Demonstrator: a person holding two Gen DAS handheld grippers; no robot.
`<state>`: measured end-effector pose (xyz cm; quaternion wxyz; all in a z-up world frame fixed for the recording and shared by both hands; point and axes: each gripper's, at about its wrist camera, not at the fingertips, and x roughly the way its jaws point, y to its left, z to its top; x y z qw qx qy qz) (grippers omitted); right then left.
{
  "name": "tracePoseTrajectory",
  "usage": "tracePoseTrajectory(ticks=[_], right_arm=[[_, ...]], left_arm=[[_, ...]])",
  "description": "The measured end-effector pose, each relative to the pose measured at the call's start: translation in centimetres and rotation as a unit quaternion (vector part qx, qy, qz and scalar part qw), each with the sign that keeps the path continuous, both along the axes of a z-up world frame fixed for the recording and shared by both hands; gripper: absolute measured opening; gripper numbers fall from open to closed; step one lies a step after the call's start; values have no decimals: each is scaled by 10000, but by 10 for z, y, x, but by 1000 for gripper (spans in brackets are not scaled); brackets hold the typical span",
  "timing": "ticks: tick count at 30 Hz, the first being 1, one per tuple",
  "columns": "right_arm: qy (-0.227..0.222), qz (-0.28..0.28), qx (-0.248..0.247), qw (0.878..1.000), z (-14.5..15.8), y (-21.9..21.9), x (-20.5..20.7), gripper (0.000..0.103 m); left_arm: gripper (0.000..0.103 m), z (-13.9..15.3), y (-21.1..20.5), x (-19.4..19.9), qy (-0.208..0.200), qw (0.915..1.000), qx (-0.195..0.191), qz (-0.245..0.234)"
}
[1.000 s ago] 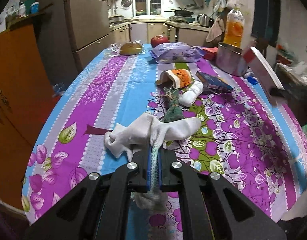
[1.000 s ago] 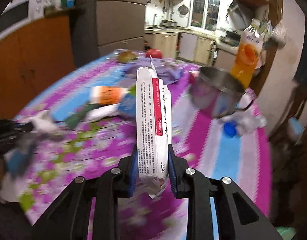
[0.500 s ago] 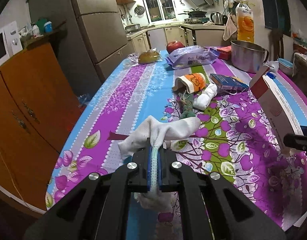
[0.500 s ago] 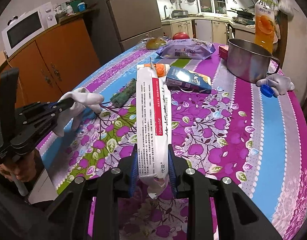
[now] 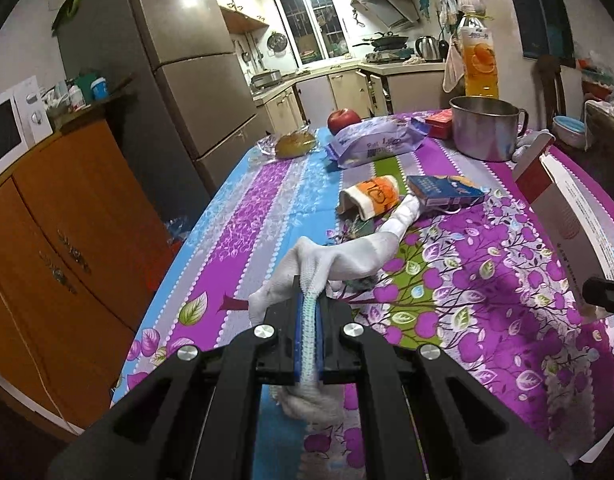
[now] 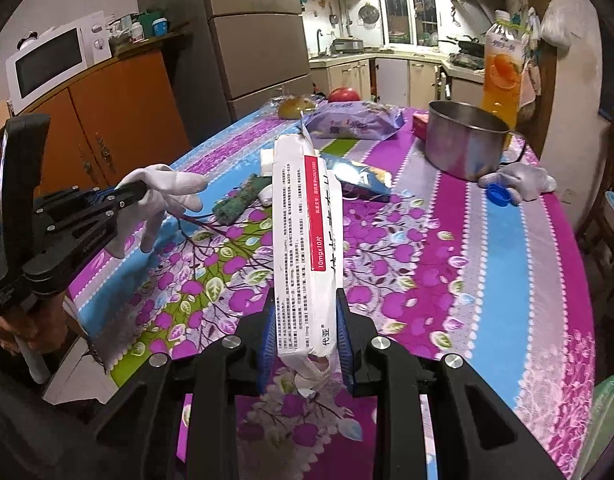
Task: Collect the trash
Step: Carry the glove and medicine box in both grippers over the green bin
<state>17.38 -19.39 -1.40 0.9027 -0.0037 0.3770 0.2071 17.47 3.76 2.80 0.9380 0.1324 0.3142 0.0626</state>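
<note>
Your left gripper (image 5: 309, 292) is clamped tight on a white glove (image 5: 339, 258), lifted off the tablecloth (image 5: 487, 280) at the near left. Your right gripper (image 6: 307, 320) pinches a white medicine box (image 6: 307, 232) by its near end, standing up over the near middle. Risks: the box's crumpled end may slip or pivot if you swing it, and the dangling glove fingers could snag the green cloth wad (image 6: 237, 202) nearby.

Both wrist cameras look down the table (image 5: 267, 216) from its near end toward the kitchen; each sees the steel pot (image 6: 463, 144) near the far right corner.
</note>
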Motion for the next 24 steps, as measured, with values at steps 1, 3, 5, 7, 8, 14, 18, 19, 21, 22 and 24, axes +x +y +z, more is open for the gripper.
tracePoseTrajectory(ticks=[1,3,5,7,8,14,18,19,21,22,24], right_arm=[[-3,-20,11,10000,1,-3,-1,27],[-24,-81,6,10000,2,-8,-4,28],[-44,-132,11,9999,4,-12,-8,28],[-80,-195,3,9998,6,-16,-12,28],[-101,-219,-10,9997,8,-17,-14,28],[-201,-464,-89,9987,19,-29,-29,28],[-223,-606,-101,9979,26,-37,-38,28],[-226,-646,-104,9976,28,-40,-41,28],[-229,-726,-104,9970,32,-48,-46,28],[-239,-765,-120,9967,34,-52,-48,28],[-257,-860,-113,9959,39,-62,-52,28]], left_arm=[[3,1,-2,0,-14,10000,6,-16],[3,3,-6,-1,-41,10000,26,-56],[3,5,-11,-2,-57,9999,40,-99],[3,6,-16,-4,-85,9998,60,-156],[3,7,-18,-5,-96,9998,69,-179],[3,10,-34,-10,-150,9990,59,-413],[3,14,-45,-12,-184,9982,13,-577],[3,15,-48,-12,-195,9979,12,-613],[3,18,-56,-14,-226,9971,24,-720],[3,20,-61,-14,-243,9967,34,-770],[3,23,-72,-14,-274,9957,63,-882]])
